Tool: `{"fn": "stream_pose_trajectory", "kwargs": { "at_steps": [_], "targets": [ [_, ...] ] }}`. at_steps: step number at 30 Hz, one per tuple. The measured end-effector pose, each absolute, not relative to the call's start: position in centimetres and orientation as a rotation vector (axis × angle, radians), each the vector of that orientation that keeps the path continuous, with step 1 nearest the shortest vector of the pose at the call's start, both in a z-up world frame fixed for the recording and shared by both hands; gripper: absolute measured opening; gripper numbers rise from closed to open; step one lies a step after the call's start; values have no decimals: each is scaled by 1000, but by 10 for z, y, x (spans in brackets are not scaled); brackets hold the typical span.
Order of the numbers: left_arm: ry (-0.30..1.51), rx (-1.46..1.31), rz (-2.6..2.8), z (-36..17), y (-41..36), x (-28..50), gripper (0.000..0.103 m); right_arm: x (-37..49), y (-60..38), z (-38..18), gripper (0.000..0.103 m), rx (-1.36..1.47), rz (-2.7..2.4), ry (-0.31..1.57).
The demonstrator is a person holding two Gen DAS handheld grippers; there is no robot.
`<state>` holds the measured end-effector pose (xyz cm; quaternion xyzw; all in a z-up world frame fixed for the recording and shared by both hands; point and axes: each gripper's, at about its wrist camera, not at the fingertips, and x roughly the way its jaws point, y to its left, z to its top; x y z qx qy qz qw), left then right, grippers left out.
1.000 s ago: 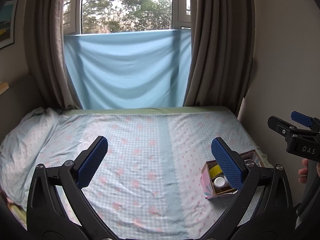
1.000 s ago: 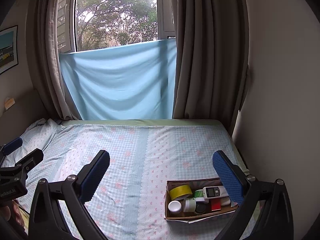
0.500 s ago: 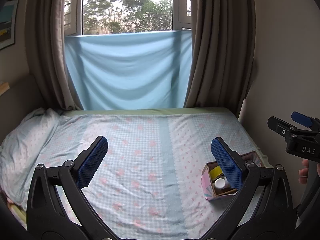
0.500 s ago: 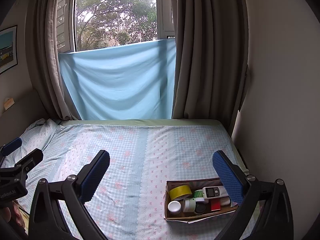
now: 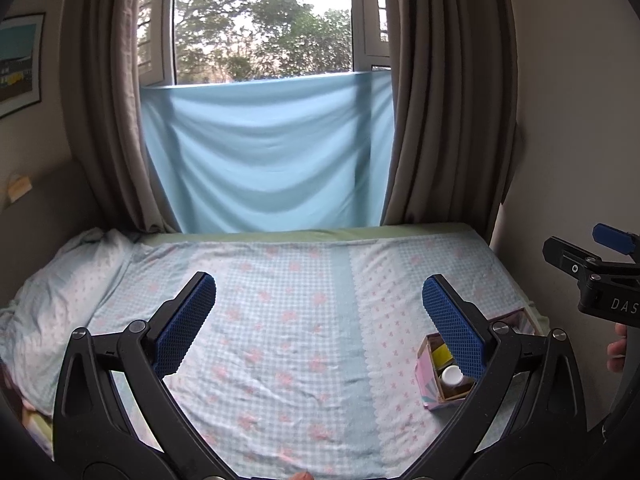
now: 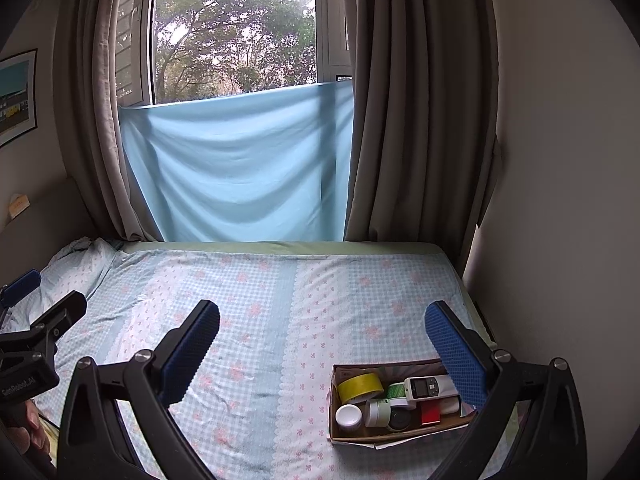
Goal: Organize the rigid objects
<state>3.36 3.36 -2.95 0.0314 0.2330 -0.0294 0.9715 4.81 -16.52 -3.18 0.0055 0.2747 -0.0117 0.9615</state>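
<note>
A bed (image 6: 280, 320) with a checked, flower-print sheet fills both views. Near its front right corner sits an open cardboard box (image 6: 360, 434) holding small rigid items: a yellow tape roll (image 6: 359, 387), a white-lidded jar (image 6: 349, 416), a handheld device (image 6: 428, 388) and a red block (image 6: 430, 415). The rest of the sheet shows no loose items. The left gripper (image 5: 320, 320) and right gripper (image 6: 324, 344) both hover above the bed, jaws spread wide, holding nothing. The items lie gathered in the box, which fits either a finished tidy-up or one where they await unpacking.
</note>
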Motion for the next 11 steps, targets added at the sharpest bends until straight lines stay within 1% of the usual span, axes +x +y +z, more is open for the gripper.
{"fn": "stream_pose_trajectory", "kwargs": {
  "at_steps": [11],
  "targets": [
    [464,13,-69,-28,42,38,103,57,-168,-31,102,7,-26,578]
  ]
}}
